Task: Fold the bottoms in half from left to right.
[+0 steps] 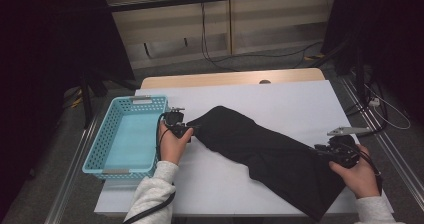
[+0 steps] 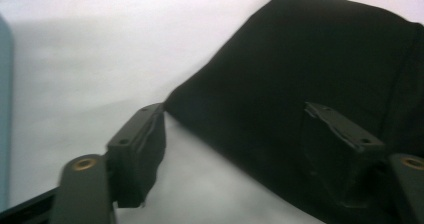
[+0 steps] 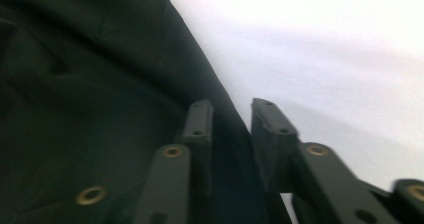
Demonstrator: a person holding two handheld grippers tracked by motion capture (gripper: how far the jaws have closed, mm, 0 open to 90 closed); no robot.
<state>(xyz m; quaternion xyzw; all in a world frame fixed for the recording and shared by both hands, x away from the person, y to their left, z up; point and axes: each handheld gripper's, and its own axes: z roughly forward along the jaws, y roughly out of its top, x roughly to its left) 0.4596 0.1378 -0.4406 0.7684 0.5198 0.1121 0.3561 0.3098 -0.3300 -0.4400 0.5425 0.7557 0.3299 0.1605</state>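
A long black cloth point(image 1: 270, 154) lies flat and slantwise across the white table cover point(image 1: 280, 99), from the middle down to the front right. My left gripper point(image 1: 192, 129) is at its upper left end. In the left gripper view the jaws point(image 2: 232, 109) stand wide apart, with the cloth's point(image 2: 300, 49) edge between them and no pad pressing on it. My right gripper point(image 1: 320, 149) is at the cloth's right edge. In the right gripper view its jaws point(image 3: 232, 104) stand a little apart over the edge of the cloth point(image 3: 90, 59).
A light blue plastic basket point(image 1: 100, 144), with nothing in it, stands at the table's left edge beside my left hand; its wall shows in the left gripper view point(image 2: 4, 109). Bare white cover lies behind the cloth and along the front left.
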